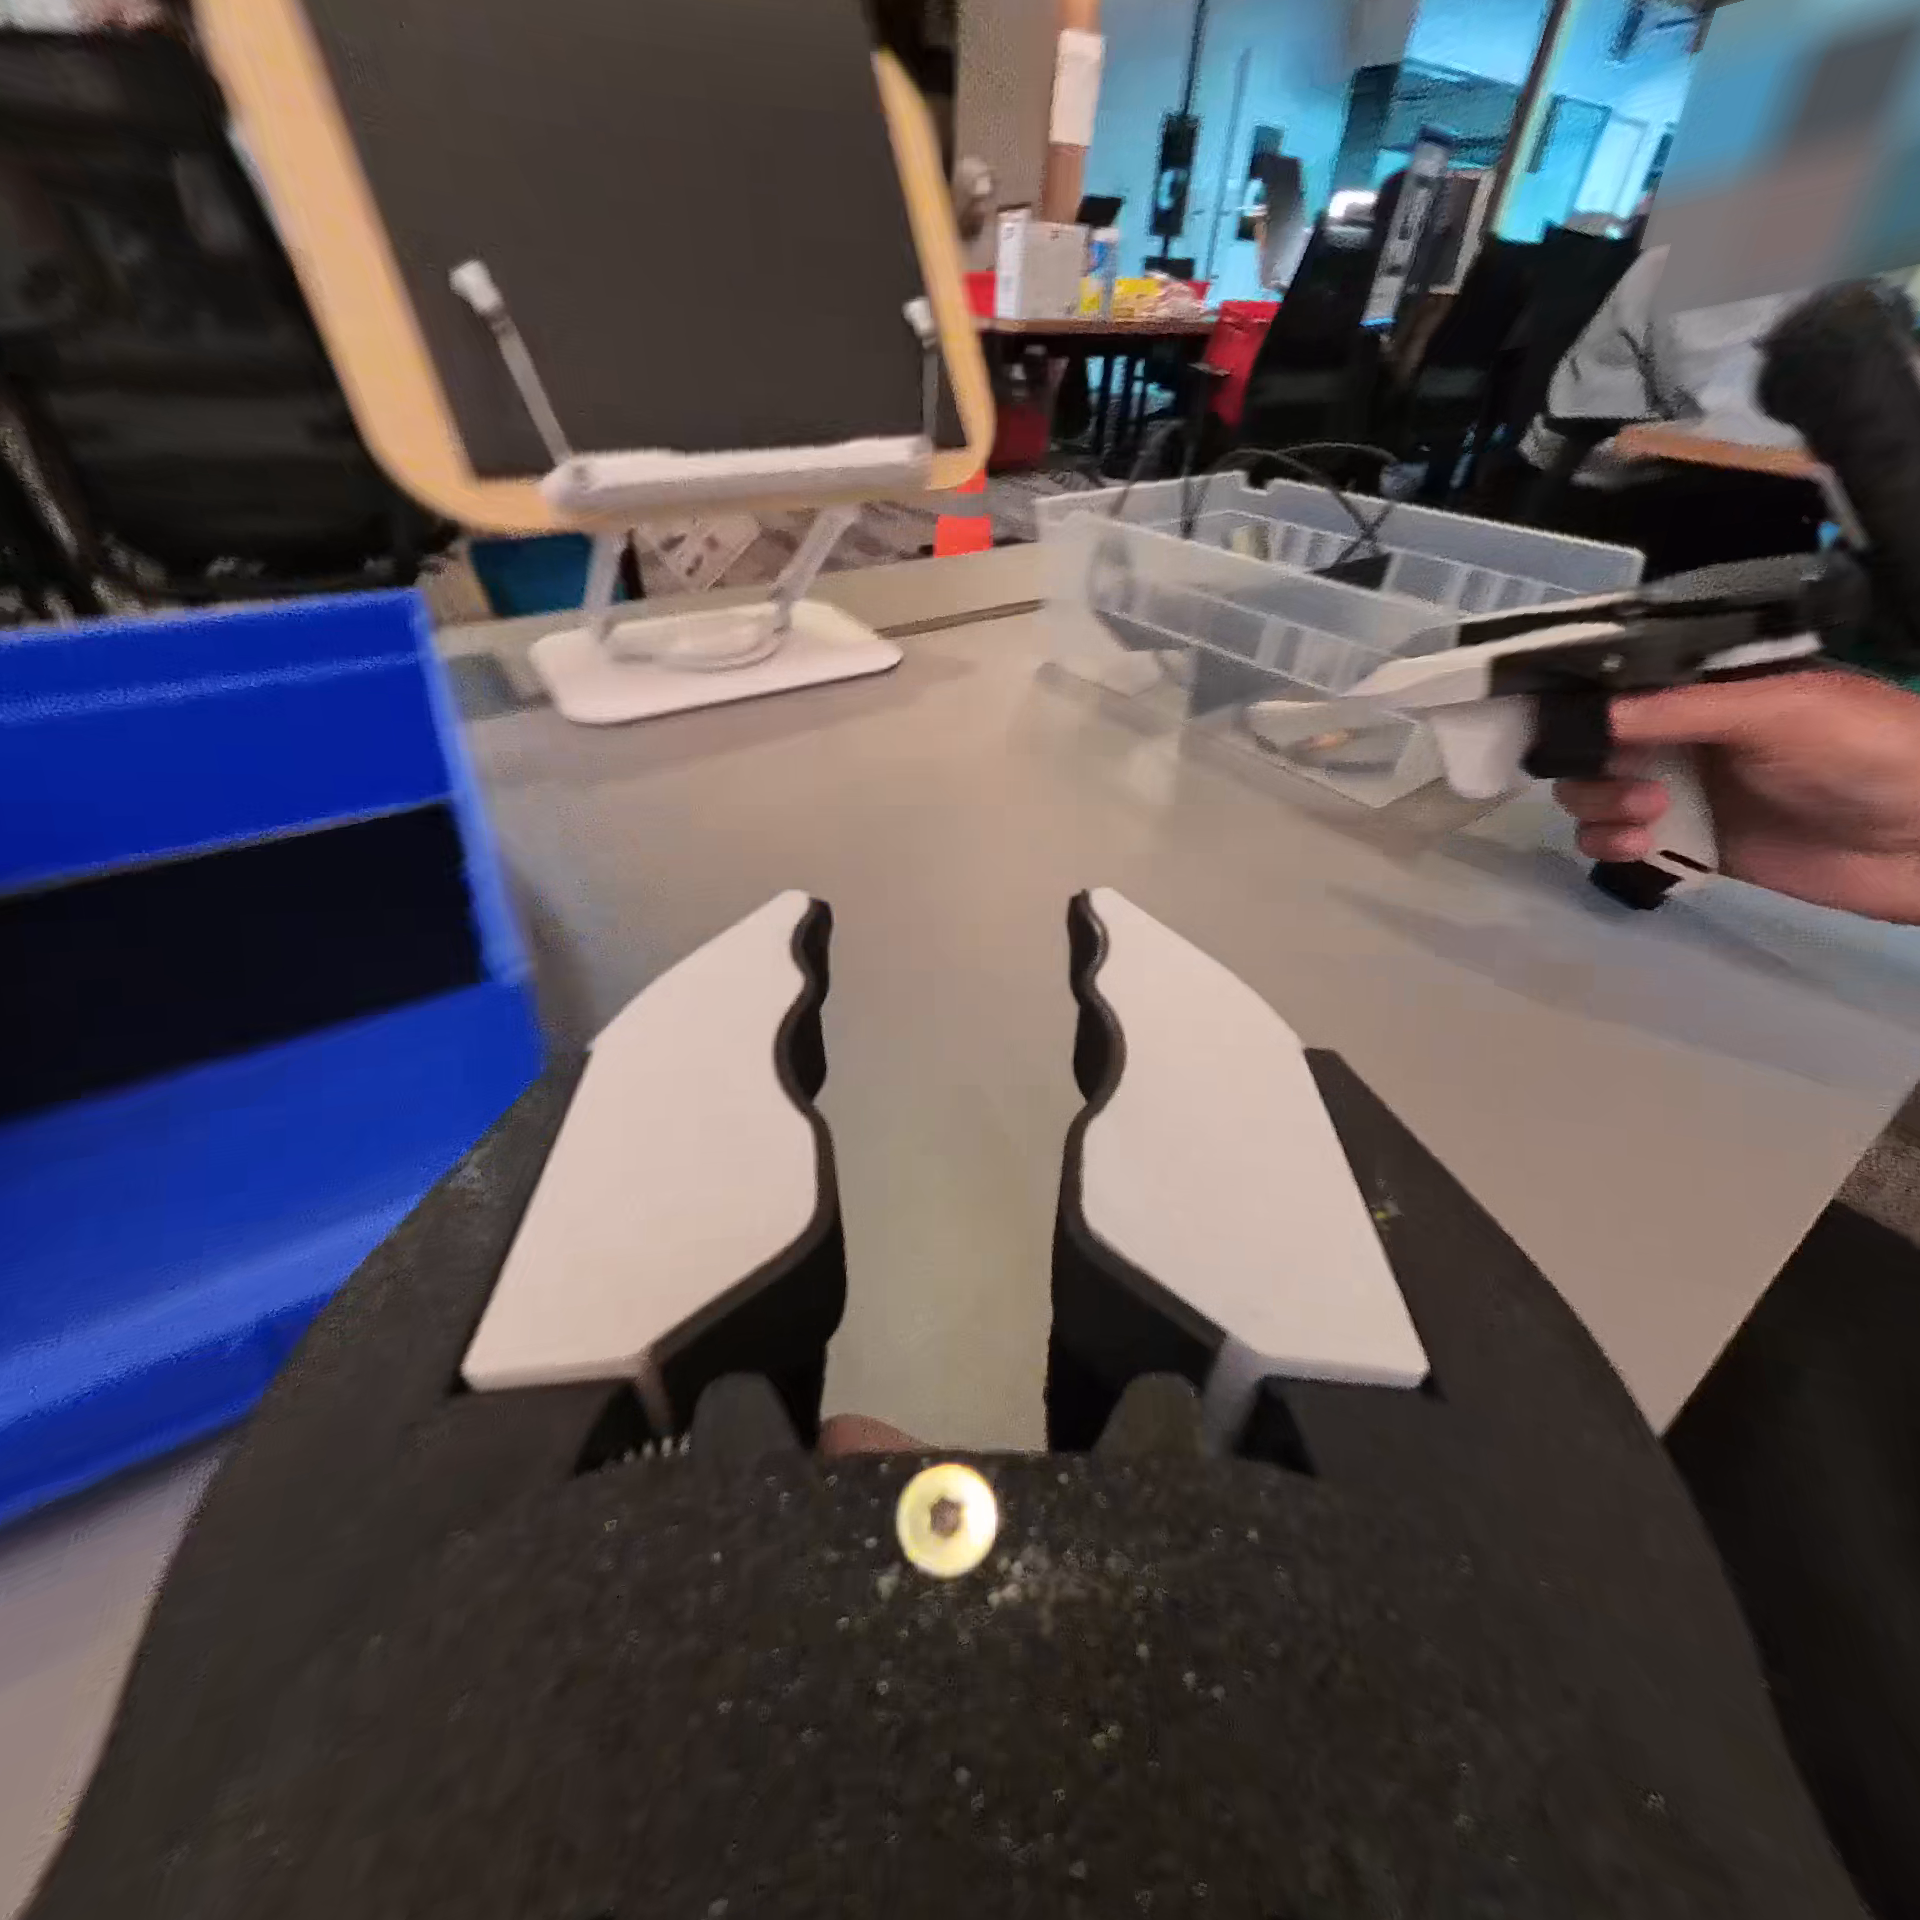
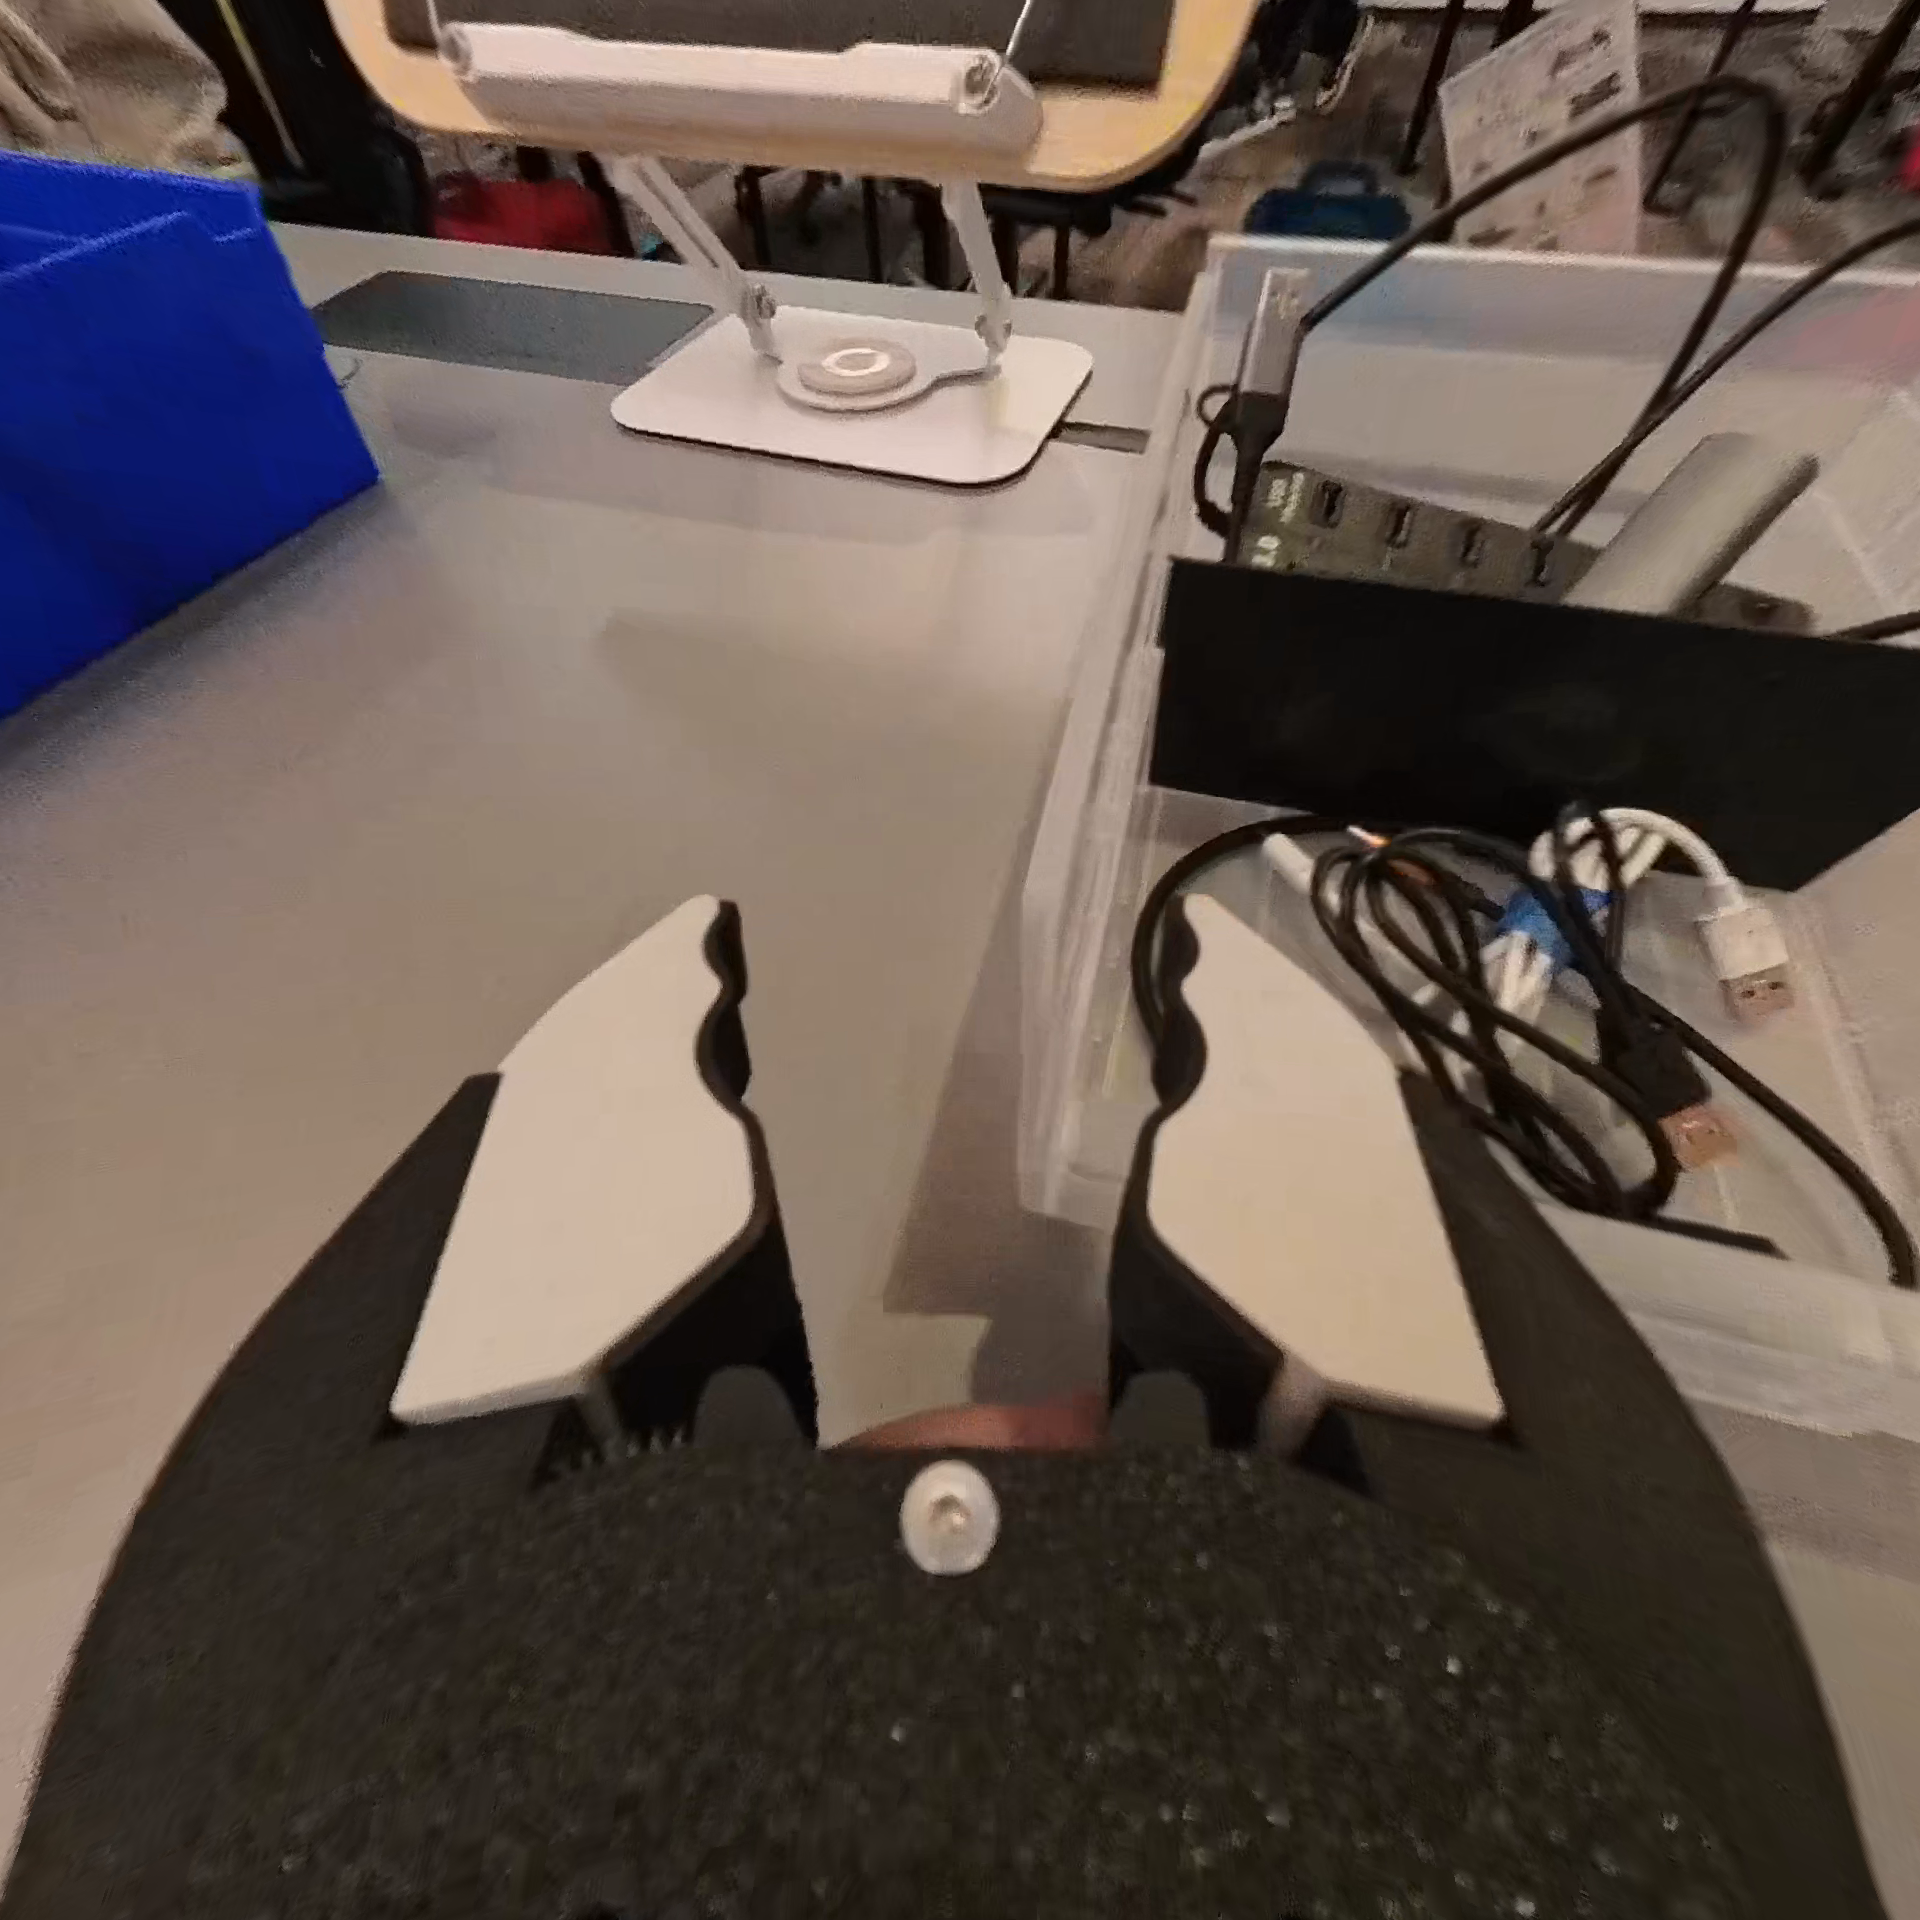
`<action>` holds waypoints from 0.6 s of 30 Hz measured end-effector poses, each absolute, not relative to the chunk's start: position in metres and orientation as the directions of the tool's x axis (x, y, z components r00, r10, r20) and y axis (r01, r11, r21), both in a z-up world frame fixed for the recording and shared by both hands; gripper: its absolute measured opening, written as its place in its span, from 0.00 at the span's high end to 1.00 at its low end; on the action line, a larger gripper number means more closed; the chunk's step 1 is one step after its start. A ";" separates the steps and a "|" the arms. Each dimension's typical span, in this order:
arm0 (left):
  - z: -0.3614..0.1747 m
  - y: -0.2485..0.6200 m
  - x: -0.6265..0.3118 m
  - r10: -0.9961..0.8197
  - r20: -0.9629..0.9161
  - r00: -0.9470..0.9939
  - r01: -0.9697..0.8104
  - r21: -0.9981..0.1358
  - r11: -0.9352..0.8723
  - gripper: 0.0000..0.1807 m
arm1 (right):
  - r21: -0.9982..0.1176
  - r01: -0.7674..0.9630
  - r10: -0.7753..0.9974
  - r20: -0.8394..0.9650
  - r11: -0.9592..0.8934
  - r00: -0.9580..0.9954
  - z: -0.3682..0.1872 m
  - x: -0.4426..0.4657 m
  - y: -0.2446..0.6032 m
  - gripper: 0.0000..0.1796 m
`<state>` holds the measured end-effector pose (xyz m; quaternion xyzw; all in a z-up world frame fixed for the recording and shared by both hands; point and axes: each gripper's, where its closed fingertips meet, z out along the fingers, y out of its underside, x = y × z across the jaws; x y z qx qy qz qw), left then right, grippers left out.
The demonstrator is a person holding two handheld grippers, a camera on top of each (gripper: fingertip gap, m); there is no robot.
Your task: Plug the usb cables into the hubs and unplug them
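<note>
Mostly bare grey table (cluttered office bkgd).

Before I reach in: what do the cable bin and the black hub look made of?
Cable bin: clear plastic, probably; the table shows through its wall, faintly frosted. Black hub: looks like matte black plastic, with a row of ports along its top; blur leaves the finish uncertain.

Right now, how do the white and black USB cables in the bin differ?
The white cable is bundled tight beside the black divider; the black cable sprawls in looser loops nearer the right gripper. The white plug lies farther right. Both lie unplugged in the clear bin.
</note>
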<state>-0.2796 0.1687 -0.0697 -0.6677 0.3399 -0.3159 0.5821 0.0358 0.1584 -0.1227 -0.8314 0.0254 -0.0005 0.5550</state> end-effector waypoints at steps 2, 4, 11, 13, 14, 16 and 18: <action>-0.077 0.159 -0.238 -0.857 0.001 0.516 -0.155 -0.983 -0.094 0.71 | -0.912 -0.089 0.053 -0.120 -0.401 0.991 -0.125 0.017 0.160 0.57; -0.091 0.148 -0.191 -0.887 0.094 0.451 -0.189 -0.962 -0.198 0.69 | -0.903 -0.085 0.185 -0.178 -0.421 0.967 -0.122 -0.004 0.149 0.55; -0.108 0.118 -0.038 -0.922 0.218 0.319 -0.233 -0.925 -0.300 0.68 | -0.955 -0.237 -0.041 -0.234 -0.176 0.971 -0.053 0.060 0.072 0.64; -0.117 0.129 -0.016 -0.906 0.150 0.396 -0.280 -0.920 -0.275 0.71 | -0.967 -0.229 -0.237 -0.198 -0.109 0.951 -0.059 0.098 0.043 0.64; -0.122 0.139 -0.011 -0.888 0.100 0.448 -0.306 -0.917 -0.258 0.72 | -0.973 -0.217 -0.316 -0.180 -0.084 0.931 -0.066 0.114 0.032 0.67; -0.126 0.161 -0.013 -0.839 0.025 0.543 -0.320 -0.918 -0.235 0.83 | -0.958 -0.246 -0.349 -0.182 -0.148 0.919 -0.089 0.125 0.031 0.68; -0.131 0.171 -0.013 -0.825 0.035 0.563 -0.320 -0.912 -0.258 0.91 | -0.923 -0.300 -0.306 -0.220 -0.243 0.926 -0.109 0.118 0.047 0.67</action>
